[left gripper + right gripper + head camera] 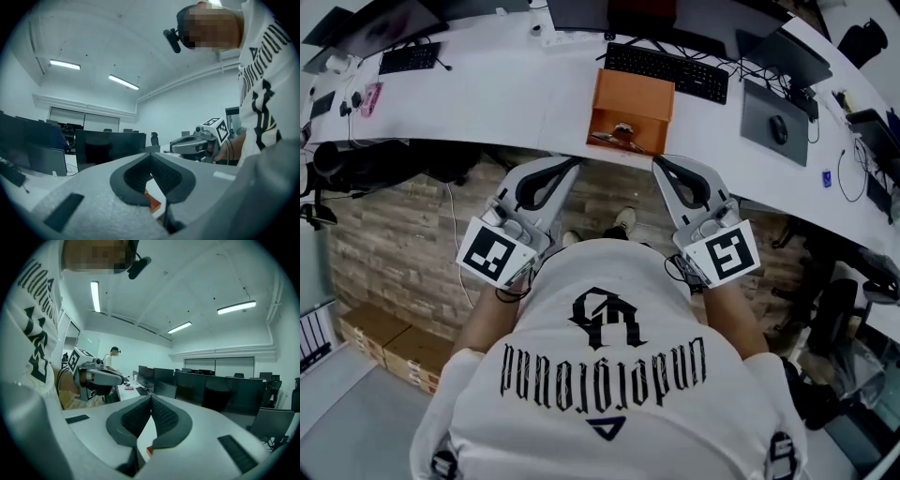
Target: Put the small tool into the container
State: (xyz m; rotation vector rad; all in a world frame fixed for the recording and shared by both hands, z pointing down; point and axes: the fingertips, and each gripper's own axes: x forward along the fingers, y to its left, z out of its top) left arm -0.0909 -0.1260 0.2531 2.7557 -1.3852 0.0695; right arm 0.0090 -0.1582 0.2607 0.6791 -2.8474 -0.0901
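An orange box-shaped container [634, 97] stands at the front edge of the white desk [516, 98]. A small tool [620, 134] with a pale end lies in its open front part. Both grippers are held close to my chest, below the desk edge, pointing toward the box. The left gripper [575, 163] is shut with nothing between its pads, and so is the right gripper [659, 161]. In the left gripper view the jaws [151, 157] meet, with a bit of the orange container [153, 202] behind them. The right gripper view shows its jaws [151, 399] pressed together and empty.
A black keyboard [667, 70] lies behind the box, and a dark pad with a mouse [776, 120] lies to its right. A second keyboard [409, 58] lies far left. Cardboard boxes [389, 345] sit on the floor at lower left. A person [111, 360] stands far off.
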